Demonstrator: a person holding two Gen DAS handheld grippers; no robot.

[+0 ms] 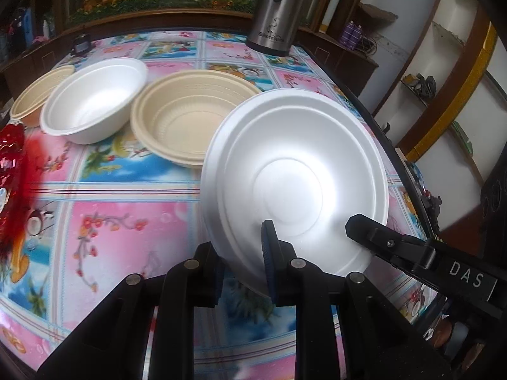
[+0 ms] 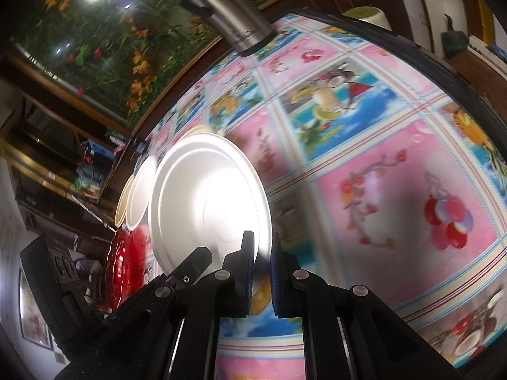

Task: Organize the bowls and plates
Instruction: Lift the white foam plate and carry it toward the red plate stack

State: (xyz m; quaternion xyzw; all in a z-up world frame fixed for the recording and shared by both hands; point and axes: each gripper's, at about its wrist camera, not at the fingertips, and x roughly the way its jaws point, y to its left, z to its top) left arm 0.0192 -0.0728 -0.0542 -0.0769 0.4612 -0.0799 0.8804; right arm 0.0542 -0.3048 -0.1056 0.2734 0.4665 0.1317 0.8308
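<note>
A white foam bowl (image 1: 294,171) hangs tilted above the patterned table, its inside facing me. My left gripper (image 1: 237,237) is shut on the bowl's near rim. A finger (image 1: 380,237) of my right gripper pinches the same rim further right. In the right wrist view the bowl (image 2: 209,196) stands on edge with my right gripper (image 2: 262,237) shut on its rim. A finger (image 2: 193,262) of the left gripper shows beside it. On the table stand another white foam bowl (image 1: 95,101), a stack of beige bowls (image 1: 190,117) and one more beige bowl (image 1: 41,91).
A steel thermos jug (image 1: 275,15) stands at the table's far edge. A shiny red packet (image 1: 12,174) lies at the left edge. The flowered tablecloth (image 1: 120,209) is bare in front of the bowls. Wooden shelves (image 1: 421,85) rise to the right.
</note>
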